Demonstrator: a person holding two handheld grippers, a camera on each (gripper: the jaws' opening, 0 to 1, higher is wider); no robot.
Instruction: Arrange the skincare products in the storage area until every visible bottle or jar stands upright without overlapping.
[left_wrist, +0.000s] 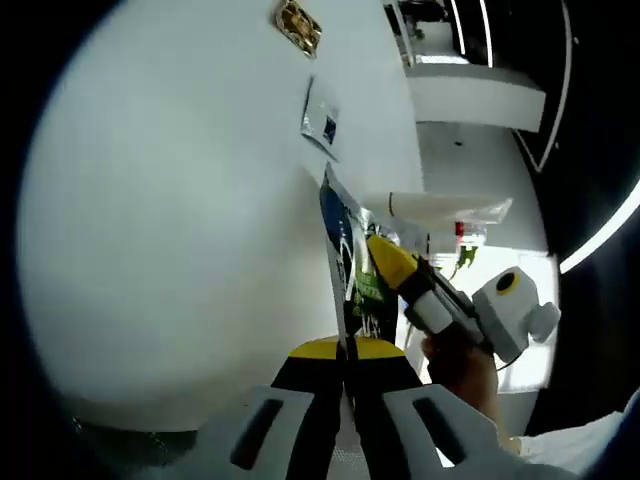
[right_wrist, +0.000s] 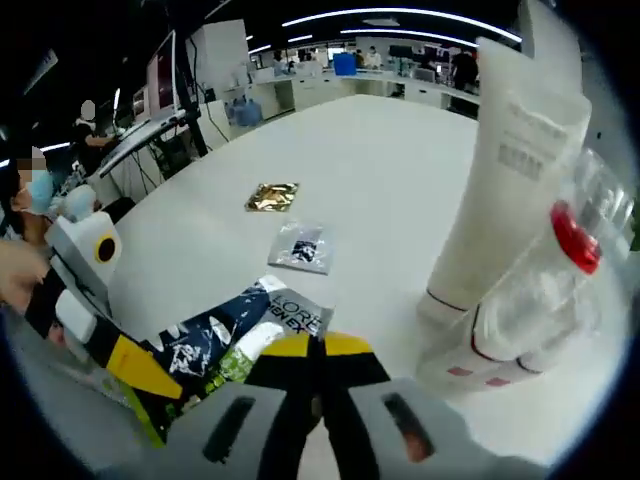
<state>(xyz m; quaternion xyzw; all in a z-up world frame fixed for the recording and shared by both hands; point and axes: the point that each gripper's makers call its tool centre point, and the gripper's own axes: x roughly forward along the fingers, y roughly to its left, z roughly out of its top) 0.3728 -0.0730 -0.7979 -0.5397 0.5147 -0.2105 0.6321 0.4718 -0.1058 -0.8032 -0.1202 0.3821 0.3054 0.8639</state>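
A small stack of sachets, dark blue and green (right_wrist: 250, 335), hangs over the white table (right_wrist: 400, 150) between both grippers. My right gripper (right_wrist: 320, 352) is shut on its near end. The left gripper, coming in from the left, has its yellow fingertips (right_wrist: 132, 366) pinching the far end. In the left gripper view the sachets (left_wrist: 342, 262) stand edge-on out of my shut left gripper (left_wrist: 346, 350), and the right gripper's yellow fingertips (left_wrist: 390, 260) sit at their far end. A tall white tube (right_wrist: 500, 170) stands on its cap beside a clear red-capped bottle (right_wrist: 560, 270) that leans.
A gold sachet (right_wrist: 272, 196) and a small silvery sachet (right_wrist: 300, 245) lie flat on the table; they appear again as the gold sachet (left_wrist: 298, 26) and silvery sachet (left_wrist: 322, 118). A hand (left_wrist: 462, 362) holds the right gripper. Desks and a person stand beyond the table's far-left edge.
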